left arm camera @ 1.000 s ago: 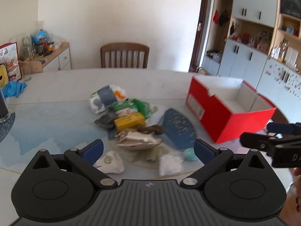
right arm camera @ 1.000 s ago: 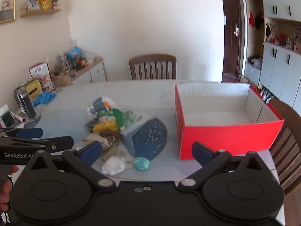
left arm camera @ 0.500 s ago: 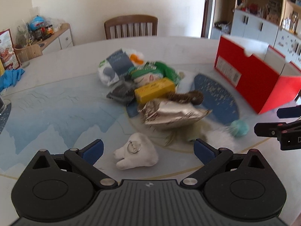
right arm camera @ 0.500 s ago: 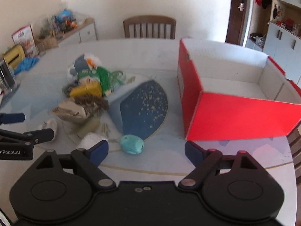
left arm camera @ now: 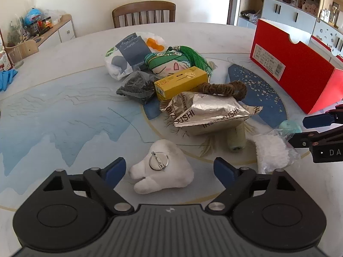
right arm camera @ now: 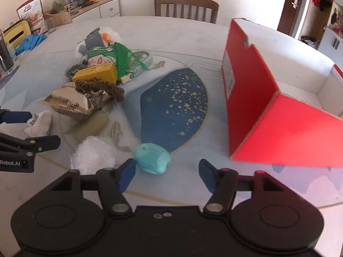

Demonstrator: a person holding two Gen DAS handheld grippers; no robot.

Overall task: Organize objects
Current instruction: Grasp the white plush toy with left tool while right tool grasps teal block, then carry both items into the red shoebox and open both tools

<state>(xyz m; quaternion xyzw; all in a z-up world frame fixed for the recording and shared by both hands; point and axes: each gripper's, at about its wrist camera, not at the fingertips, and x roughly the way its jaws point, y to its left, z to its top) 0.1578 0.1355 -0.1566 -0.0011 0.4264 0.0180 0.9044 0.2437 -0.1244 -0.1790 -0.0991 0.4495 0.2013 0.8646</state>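
Observation:
A white tooth-shaped plush (left arm camera: pixel 160 171) with a metal ring lies on the table, between the fingers of my left gripper (left arm camera: pixel 169 170). Its jaws are closing and the pads stand clear of the plush. A teal rounded object (right arm camera: pixel 152 160) lies between the fingers of my right gripper (right arm camera: pixel 167 174). Those jaws are closing too; the left pad is close to it and the right pad is apart. An open red box (right arm camera: pixel 278 132) stands at the right, also in the left wrist view (left arm camera: pixel 289 68). Each gripper shows in the other's view: right gripper (left arm camera: pixel 306 130), left gripper (right arm camera: pixel 34 128).
A pile lies mid-table: silver foil pack (left arm camera: pixel 210 111), yellow box (left arm camera: pixel 180 81), green-haired doll (left arm camera: pixel 171 64), brown hair ring (left arm camera: pixel 223 87), dark bag (left arm camera: pixel 137 85), clear bag of white stuff (right arm camera: pixel 92 156). A chair (left arm camera: pixel 143 12) stands beyond; a cluttered sideboard (left arm camera: pixel 42 27) is at the left.
Both grippers have sunk toward the table and tilted further down. Their jaws have narrowed. The white plush now sits between the left fingers, the teal object between the right.

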